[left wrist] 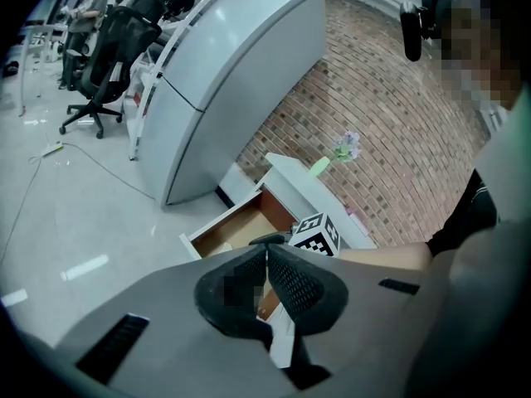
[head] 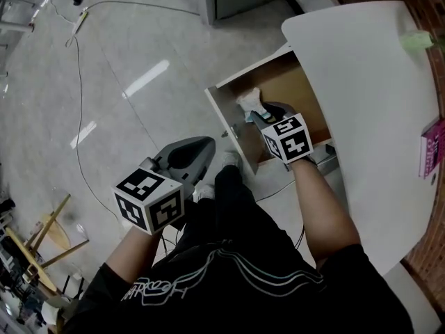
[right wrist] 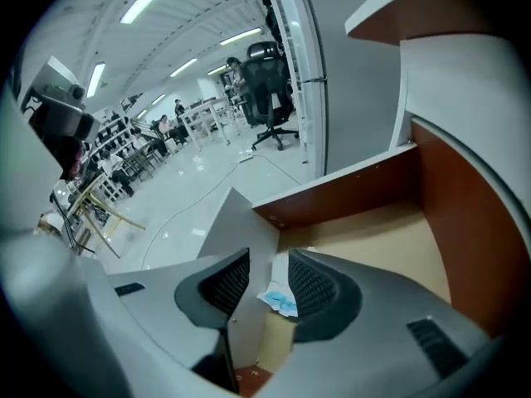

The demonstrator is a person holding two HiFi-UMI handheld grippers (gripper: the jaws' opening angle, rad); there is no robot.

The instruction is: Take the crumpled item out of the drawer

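White desk [head: 375,82] with its wooden drawer [head: 295,82] pulled open. Right gripper [right wrist: 267,265], jaws apart, points down into the drawer's front corner. Left gripper [left wrist: 266,254], jaws together and empty, is held outside the drawer. Crumpled white-and-blue item [right wrist: 278,298] lies on the drawer floor, seen between the right jaws, not clamped.

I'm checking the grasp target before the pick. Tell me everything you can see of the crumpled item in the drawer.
The crumpled item is a wad of thin white paper or wrapper with light blue print, creased and bunched. It lies on the wood-coloured floor of the open drawer, close to its white front panel. The right gripper hangs over it, jaws apart, the wad showing in the gap; contact with a pad cannot be told.
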